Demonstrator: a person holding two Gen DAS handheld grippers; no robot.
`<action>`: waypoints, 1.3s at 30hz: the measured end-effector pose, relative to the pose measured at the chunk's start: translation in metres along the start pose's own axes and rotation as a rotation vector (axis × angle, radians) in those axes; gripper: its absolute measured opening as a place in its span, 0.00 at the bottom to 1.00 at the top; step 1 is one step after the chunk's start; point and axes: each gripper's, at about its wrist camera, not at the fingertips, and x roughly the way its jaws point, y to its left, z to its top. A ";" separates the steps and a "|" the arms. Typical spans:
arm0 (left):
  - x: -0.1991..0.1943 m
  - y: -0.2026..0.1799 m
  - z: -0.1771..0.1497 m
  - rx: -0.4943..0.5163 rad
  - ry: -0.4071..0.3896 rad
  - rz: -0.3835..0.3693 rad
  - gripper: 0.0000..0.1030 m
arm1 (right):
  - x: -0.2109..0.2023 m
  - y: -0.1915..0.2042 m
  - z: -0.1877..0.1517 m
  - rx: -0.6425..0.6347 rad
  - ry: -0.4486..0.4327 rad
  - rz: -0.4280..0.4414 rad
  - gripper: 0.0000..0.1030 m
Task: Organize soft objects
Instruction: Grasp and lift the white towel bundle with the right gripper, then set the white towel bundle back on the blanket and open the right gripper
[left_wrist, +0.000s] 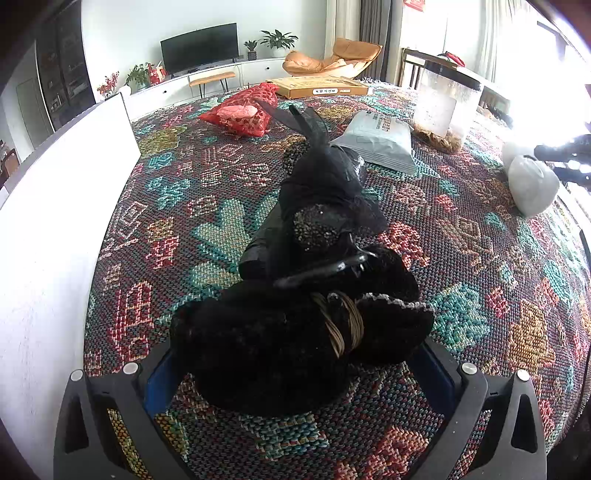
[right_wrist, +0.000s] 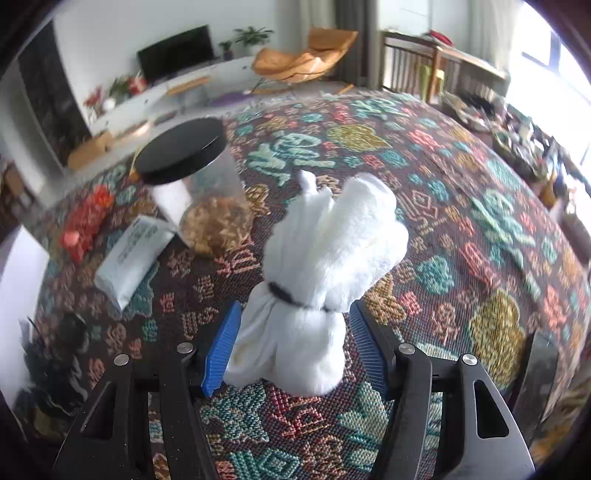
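Both tools sit low over the patterned surface (left_wrist: 221, 206). Left tool (left_wrist: 301, 373) has its blue pads spread wide around a black fuzzy bundle (left_wrist: 280, 343) bound with straw-coloured cord; whether they press on it is unclear. Right tool (right_wrist: 295, 350) is released: a white plush bundle (right_wrist: 317, 266), cinched by a dark band, stands between its pads, with a gap at the right pad. Nearby stand a black-lidded jar (right_wrist: 192, 177) and a pale pouch (right_wrist: 129, 254).

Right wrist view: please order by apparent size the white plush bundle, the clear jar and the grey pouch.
1. white plush bundle, though nearest the camera
2. clear jar
3. grey pouch, close to the jar, so unsure
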 end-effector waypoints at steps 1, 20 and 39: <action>0.000 0.000 0.000 0.000 0.000 0.000 1.00 | -0.006 -0.005 -0.006 0.043 -0.018 0.000 0.67; 0.000 0.000 0.000 -0.001 0.000 0.000 1.00 | 0.017 0.056 -0.115 -0.161 0.009 -0.134 0.80; 0.000 0.000 0.000 -0.001 0.000 0.000 1.00 | 0.014 0.057 -0.118 -0.156 -0.008 -0.137 0.82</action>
